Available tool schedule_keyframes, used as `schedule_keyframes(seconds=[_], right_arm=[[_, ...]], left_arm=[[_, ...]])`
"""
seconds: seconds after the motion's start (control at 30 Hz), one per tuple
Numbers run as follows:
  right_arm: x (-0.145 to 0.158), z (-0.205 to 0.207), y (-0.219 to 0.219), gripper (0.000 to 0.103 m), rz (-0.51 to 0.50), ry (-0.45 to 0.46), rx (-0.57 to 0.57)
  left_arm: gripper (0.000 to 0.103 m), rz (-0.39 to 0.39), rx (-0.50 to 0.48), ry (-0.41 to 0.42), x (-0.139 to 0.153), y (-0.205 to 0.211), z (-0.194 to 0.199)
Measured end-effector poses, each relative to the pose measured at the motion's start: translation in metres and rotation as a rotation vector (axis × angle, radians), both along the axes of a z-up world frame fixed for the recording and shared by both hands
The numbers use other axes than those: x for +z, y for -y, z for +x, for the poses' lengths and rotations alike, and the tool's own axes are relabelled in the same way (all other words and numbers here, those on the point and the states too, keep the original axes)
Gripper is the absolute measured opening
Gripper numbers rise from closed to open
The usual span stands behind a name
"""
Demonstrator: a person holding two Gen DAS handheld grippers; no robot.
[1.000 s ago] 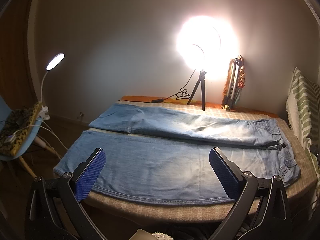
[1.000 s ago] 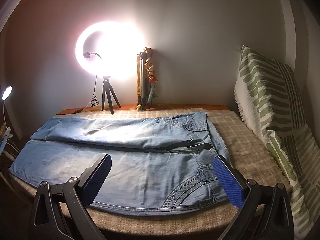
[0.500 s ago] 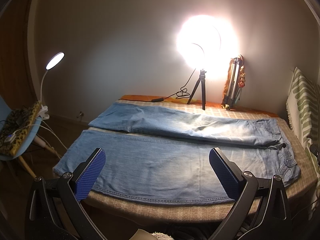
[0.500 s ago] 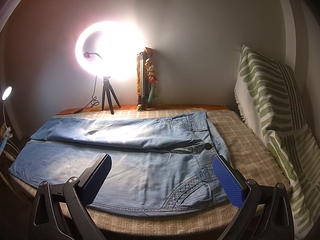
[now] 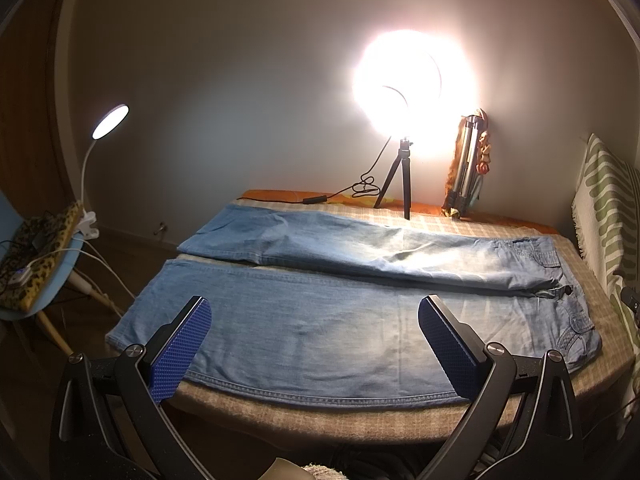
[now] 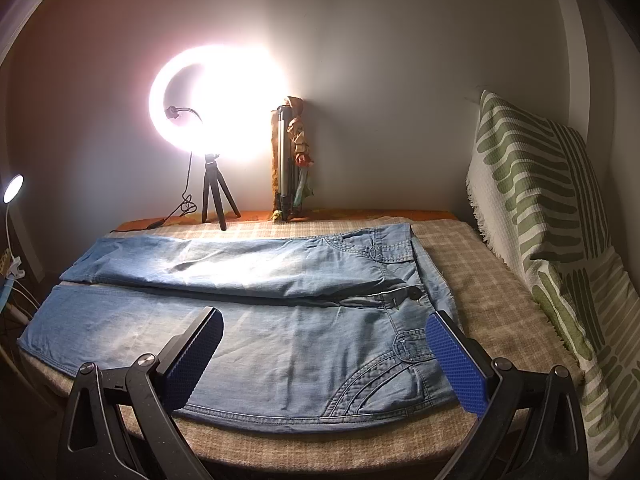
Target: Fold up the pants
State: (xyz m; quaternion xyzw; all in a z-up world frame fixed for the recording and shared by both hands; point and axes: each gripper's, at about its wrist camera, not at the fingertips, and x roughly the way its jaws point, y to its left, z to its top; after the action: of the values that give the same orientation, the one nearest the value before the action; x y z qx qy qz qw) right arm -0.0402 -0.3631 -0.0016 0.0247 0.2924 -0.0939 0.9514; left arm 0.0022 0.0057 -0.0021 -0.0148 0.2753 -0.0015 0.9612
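Note:
Light blue jeans [image 5: 320, 320] lie flat and unfolded on a checked beige bed cover [image 5: 320, 420], legs side by side pointing left, waistband at the right. In the right wrist view the jeans [image 6: 280, 320] show their button fly and front pocket near the right finger. My left gripper [image 5: 316, 344] hovers open over the near leg's front hem, blue pads wide apart, holding nothing. My right gripper [image 6: 324, 354] is also open, above the near hip and pocket area, empty.
A lit ring light on a small tripod [image 5: 404, 176] and a folded tripod [image 5: 466, 168] stand at the far edge by the wall. A green-patterned cushion [image 6: 552, 240] borders the right side. A desk lamp [image 5: 108, 120] and a chair [image 5: 36, 264] stand left.
Both grippers have barely shifted; the views are almost the same, with a slight drift toward the bed. The jeans have not moved.

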Motion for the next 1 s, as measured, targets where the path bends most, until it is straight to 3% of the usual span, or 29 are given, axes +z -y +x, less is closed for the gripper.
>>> schedule_keyframes(seconds=[0.63, 1.0], right_arm=[[-0.007, 0.005, 0.002, 0.102, 0.011, -0.015, 0.019], [-0.006, 0.017, -0.002, 0.102, 0.047, 0.006, 0.139]], left_arm=[[0.103, 0.033, 0.044, -0.009, -0.006, -0.005, 0.003], [0.103, 0.105, 0.071, -0.01, -0.006, -0.031, 0.013]])
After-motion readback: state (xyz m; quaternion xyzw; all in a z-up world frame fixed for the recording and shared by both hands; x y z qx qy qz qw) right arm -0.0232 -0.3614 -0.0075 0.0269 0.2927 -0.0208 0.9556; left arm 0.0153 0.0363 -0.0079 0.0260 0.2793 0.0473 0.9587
